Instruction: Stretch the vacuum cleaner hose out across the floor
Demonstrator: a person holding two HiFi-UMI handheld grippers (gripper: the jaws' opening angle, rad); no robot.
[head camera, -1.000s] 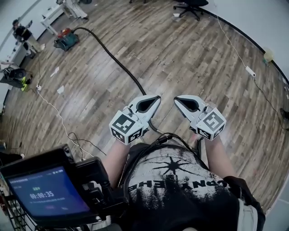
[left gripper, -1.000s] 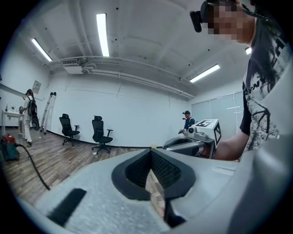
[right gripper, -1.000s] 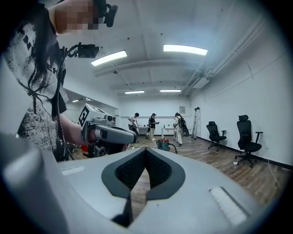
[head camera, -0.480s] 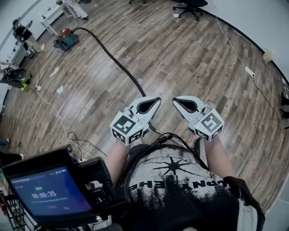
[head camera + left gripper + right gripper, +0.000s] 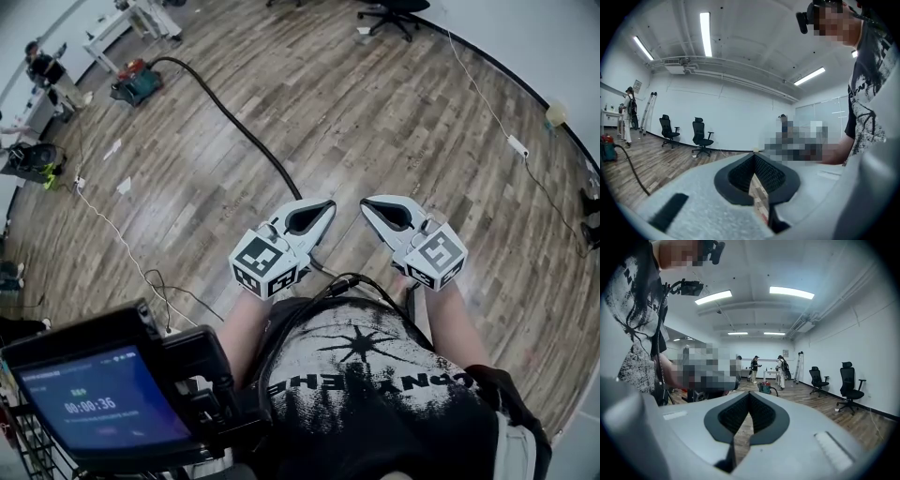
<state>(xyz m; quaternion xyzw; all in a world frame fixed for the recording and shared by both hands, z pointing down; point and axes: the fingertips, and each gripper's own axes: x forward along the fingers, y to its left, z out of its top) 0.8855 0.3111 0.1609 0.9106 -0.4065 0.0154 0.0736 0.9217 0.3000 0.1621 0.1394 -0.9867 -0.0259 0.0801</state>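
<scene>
**Tongs Held Idle While the Hose Lies Stretched**

Almost nothing is found to have changed over the last second. The left tongs [image 5: 328, 204] and the right tongs [image 5: 365, 203] are kept side by side at waist height, pointed out over the floor [image 5: 394, 122], with only a slight drift between pictures.

Both pairs are pressed together, and nothing is pinched in either (only bare boards are seen beyond the jaws in the gripper views).

The vacuum cleaner hose [image 5: 234, 122] is laid in a long, nearly straight black line across the floor. It runs from the vacuum cleaner [image 5: 136, 82], far off at the upper left, to a spot just under the left tongs. Its near end is hidden there by the tongs and the person's torso. It is touched by neither pair.

The stretching is therefore judged finished or paused, with little slack left to be drawn out.
</scene>
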